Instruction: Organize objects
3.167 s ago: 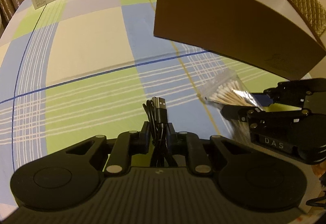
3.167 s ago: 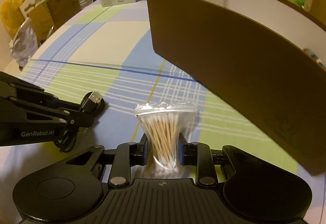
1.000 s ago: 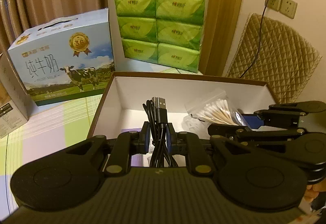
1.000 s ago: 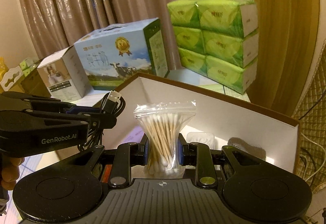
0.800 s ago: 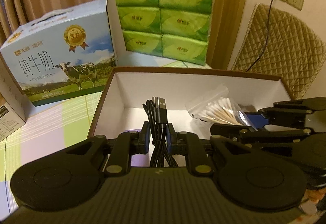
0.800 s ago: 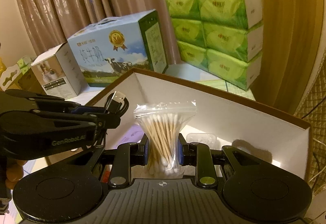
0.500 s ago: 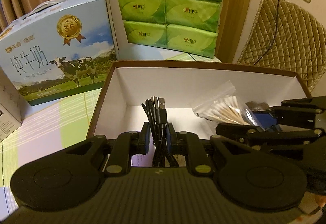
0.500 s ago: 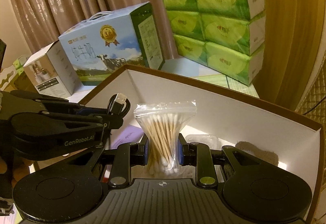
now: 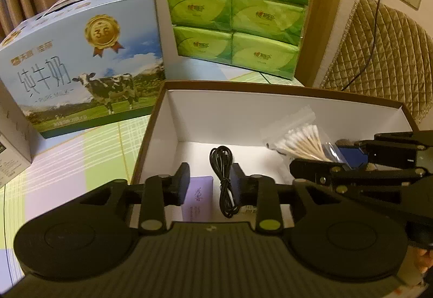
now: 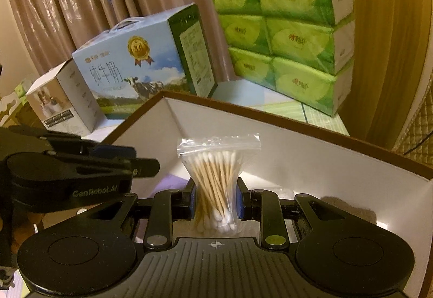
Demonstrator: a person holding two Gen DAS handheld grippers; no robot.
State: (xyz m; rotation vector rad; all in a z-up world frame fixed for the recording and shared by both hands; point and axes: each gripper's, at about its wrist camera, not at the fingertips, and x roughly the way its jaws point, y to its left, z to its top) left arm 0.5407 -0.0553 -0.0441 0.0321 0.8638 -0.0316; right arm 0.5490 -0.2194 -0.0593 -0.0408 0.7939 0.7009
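Left gripper (image 9: 209, 184) jaws apart over box (image 9: 284, 87), cable (image 9: 225, 184) lying inside (near a purple card (image 9: 199, 196)). Right gripper (image 10: 215, 202) clamped on swab bag (image 10: 216, 179).

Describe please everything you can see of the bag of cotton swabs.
The bag of cotton swabs is a small clear plastic zip bag, sealed along its top strip and filled with wooden-stick swabs with white tips. It stands upright, pinched at its middle by the shut jaws of the right gripper, so the sticks fan out above. It hangs over the open white-lined box. The left wrist view shows it lying sideways from that angle.
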